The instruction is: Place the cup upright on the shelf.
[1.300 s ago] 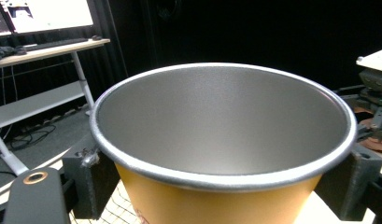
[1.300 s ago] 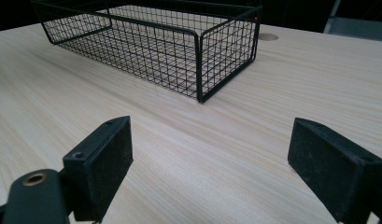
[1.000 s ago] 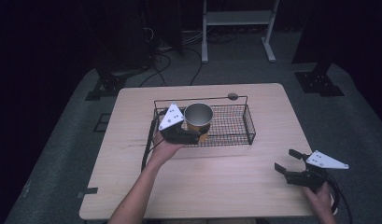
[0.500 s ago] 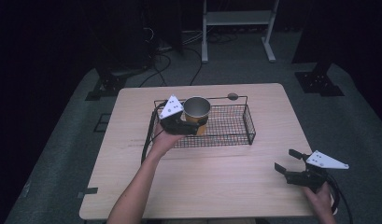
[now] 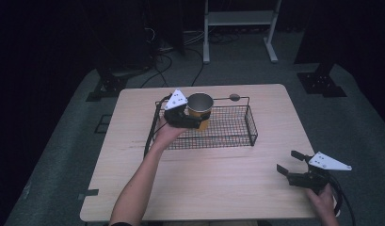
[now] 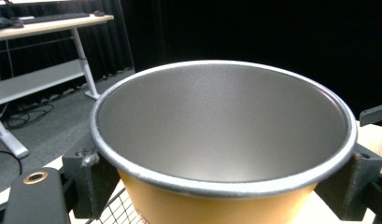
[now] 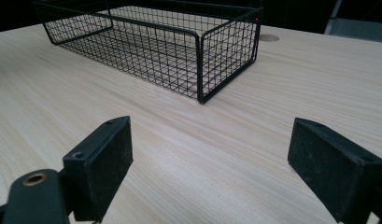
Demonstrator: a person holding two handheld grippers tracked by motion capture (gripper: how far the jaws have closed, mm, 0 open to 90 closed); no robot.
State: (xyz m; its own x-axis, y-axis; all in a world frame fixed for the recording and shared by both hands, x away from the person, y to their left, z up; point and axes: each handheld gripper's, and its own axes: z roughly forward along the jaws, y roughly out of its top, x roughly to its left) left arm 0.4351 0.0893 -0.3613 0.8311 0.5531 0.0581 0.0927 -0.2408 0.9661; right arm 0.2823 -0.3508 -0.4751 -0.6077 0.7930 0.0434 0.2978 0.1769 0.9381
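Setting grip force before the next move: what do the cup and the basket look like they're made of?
Cup: likely paper; matte yellow outside, dull silver-grey lining, rolled rim. It could be thin metal.
Basket: black coated metal wire, seemingly; fine open grid on thicker frame rods.
Left gripper is clamped on the cup.

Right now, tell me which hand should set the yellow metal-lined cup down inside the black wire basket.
Left. The left gripper is shut on the yellow cup with the grey metal lining at the black wire basket's left end. The right gripper is open, holding nothing, near the wooden table's front right corner.
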